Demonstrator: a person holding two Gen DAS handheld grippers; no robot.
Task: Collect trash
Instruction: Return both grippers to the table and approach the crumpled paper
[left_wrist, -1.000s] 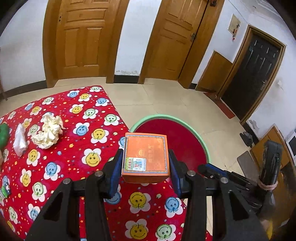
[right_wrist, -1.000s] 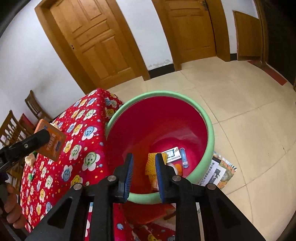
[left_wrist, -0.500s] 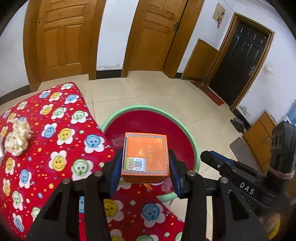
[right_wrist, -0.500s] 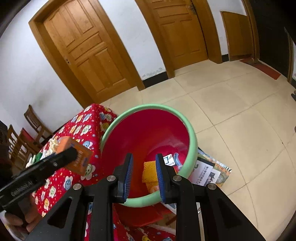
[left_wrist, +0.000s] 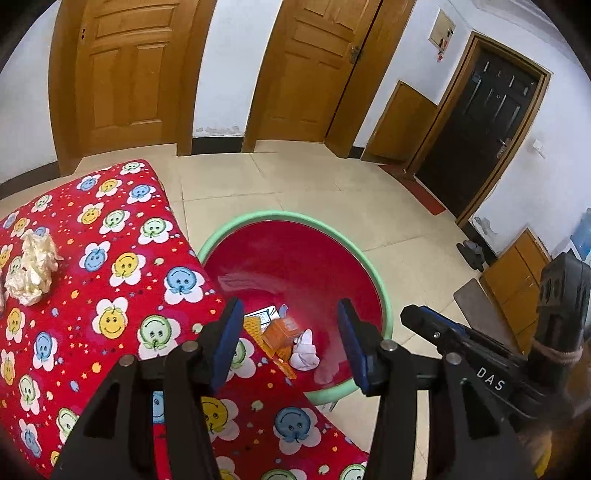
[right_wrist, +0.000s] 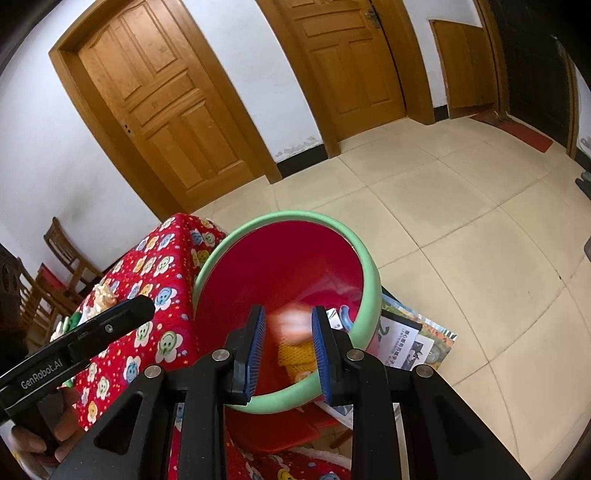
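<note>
Where the left gripper (left_wrist: 290, 312) hangs: over the basin's near edge. Its jaws have just been opening and nothing is between them, so the load is let go.
Right gripper (right_wrist: 288, 314): at three o'clock of the left, jaws slightly apart and empty, apparently waiting.
Orange box (left_wrist: 282, 330): at twelve o'clock, down inside the basin among other trash.
Basin (left_wrist: 258, 216): tight against the table, so drops are short.
Crumpled paper (left_wrist: 31, 267): at ten o'clock on the tablecloth (left_wrist: 122, 295), probably the next pick.

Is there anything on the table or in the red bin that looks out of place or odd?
Nothing serious. A crumpled paper wad lies on the tablecloth, outside the bin. The orange box sits inside it. Printed papers lie on the floor beside it.
</note>
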